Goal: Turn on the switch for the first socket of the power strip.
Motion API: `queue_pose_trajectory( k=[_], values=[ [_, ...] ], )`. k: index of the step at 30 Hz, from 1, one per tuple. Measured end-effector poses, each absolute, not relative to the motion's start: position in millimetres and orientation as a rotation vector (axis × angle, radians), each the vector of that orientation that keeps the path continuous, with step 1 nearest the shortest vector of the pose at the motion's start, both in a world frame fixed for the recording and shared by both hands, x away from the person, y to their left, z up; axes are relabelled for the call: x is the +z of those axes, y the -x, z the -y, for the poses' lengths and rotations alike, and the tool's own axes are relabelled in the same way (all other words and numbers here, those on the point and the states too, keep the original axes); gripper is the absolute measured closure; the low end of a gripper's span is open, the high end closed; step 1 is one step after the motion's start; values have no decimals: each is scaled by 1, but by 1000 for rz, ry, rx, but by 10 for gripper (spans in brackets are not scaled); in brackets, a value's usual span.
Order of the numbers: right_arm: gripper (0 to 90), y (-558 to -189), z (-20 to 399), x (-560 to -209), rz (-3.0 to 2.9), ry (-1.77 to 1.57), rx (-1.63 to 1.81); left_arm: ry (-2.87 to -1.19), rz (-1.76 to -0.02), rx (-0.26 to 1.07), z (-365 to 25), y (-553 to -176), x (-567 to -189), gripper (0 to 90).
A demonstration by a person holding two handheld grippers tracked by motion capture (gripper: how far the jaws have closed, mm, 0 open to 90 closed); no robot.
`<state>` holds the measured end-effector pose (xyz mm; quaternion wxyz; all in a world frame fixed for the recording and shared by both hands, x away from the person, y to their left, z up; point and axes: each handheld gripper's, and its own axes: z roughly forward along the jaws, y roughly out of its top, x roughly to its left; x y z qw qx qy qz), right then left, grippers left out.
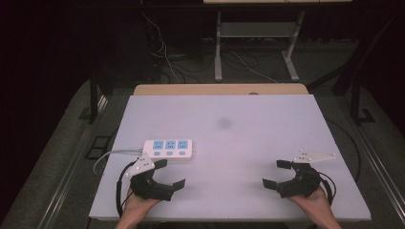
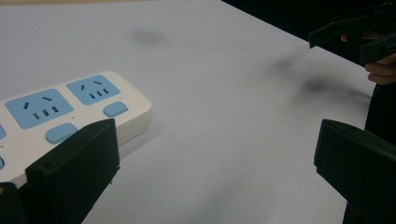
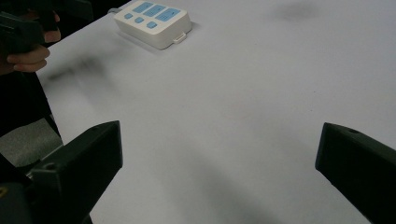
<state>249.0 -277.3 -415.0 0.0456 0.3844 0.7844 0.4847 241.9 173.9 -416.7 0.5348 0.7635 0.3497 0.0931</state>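
Note:
A white power strip [image 1: 168, 149] with blue sockets and blue buttons lies on the white table [image 1: 239, 138] at the near left; its cable runs off the left edge. My left gripper [image 1: 170, 174] rests just in front of it, open, with nothing between the jaws. In the left gripper view the power strip [image 2: 70, 116] sits beside the left jaw. My right gripper [image 1: 276, 173] rests at the near right, open and empty. In the right gripper view the power strip [image 3: 153, 23] lies far off, and the other hand [image 3: 28, 57] is at the left edge.
A faint dark smudge [image 1: 224, 123] marks the table's middle. A wooden edge [image 1: 219, 89] runs along the table's far side. Beyond it stand a metal table frame [image 1: 258, 43] and loose cables [image 1: 165, 57] on the floor.

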Motion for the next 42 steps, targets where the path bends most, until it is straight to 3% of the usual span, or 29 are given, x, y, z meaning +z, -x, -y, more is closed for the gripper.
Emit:
queue_pose_trajectory(
  k=[42],
  values=[
    [2, -246, 284, -416, -2381, -1200, 1486, -1864, -830, 227, -177, -247, -397, 0]
  ],
)
